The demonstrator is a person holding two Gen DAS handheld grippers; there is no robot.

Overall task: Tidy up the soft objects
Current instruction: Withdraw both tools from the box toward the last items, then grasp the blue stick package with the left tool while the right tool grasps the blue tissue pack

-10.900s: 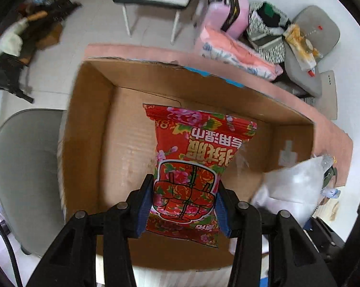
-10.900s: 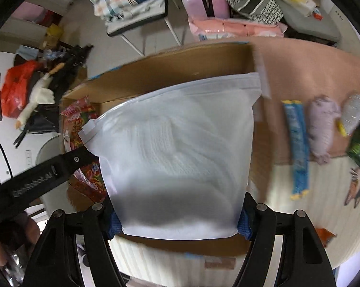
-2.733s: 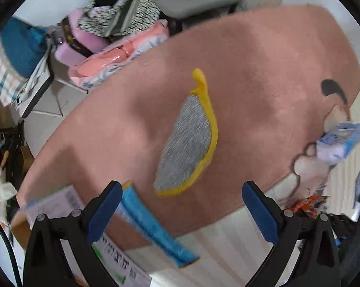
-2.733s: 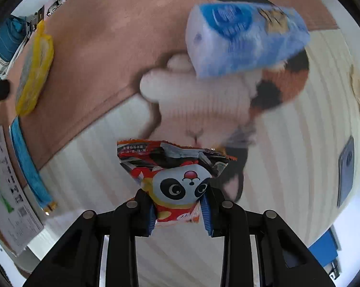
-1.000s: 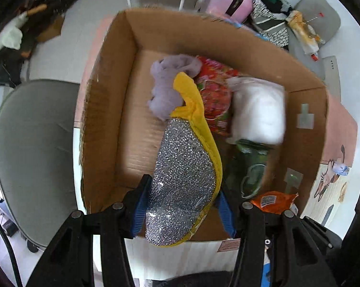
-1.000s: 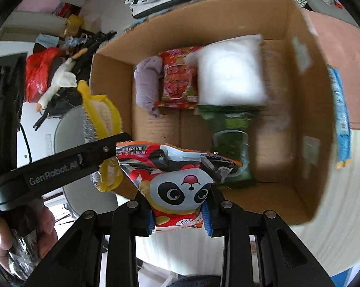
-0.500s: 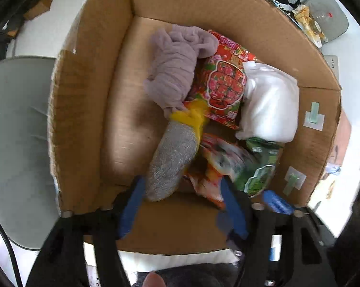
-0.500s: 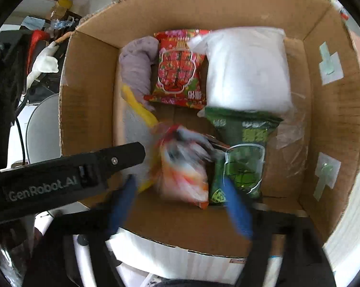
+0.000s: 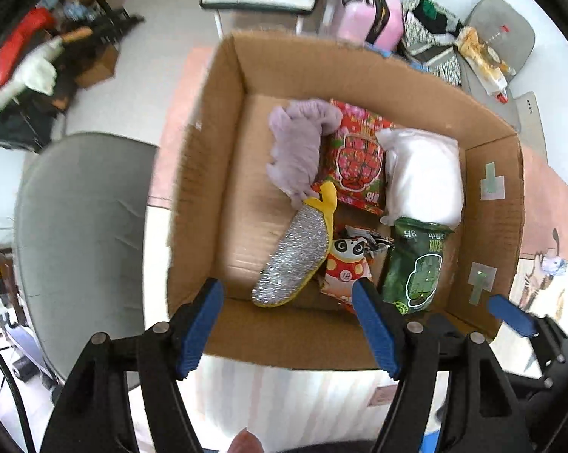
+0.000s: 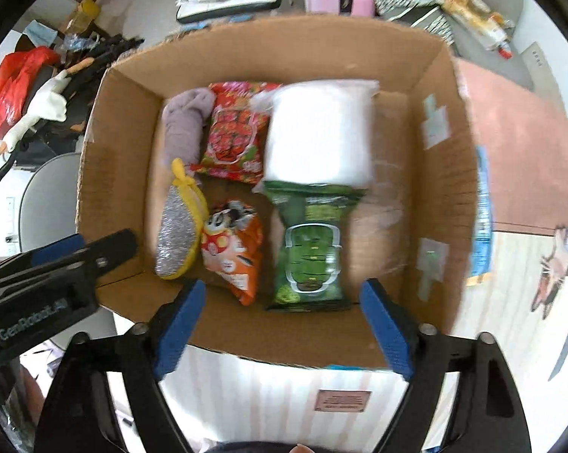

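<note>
With both my left tongs [image 9: 287, 321] and right tongs [image 10: 284, 321] spread wide and empty above the box [image 10: 118, 143], scrubber [image 9: 293, 260] and panda pack [image 10: 233, 249] lie inside it. Dropping looks finished; next I'd fetch the blue strip [image 10: 482, 211] lying just beside the box.

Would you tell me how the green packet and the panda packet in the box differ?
The green packet is dark green and lies flat and smooth; the panda packet is orange-red with a panda face and looks crumpled. The green one is longer and sits right of the panda one. Both lie in the cardboard box, near its front wall.
</note>
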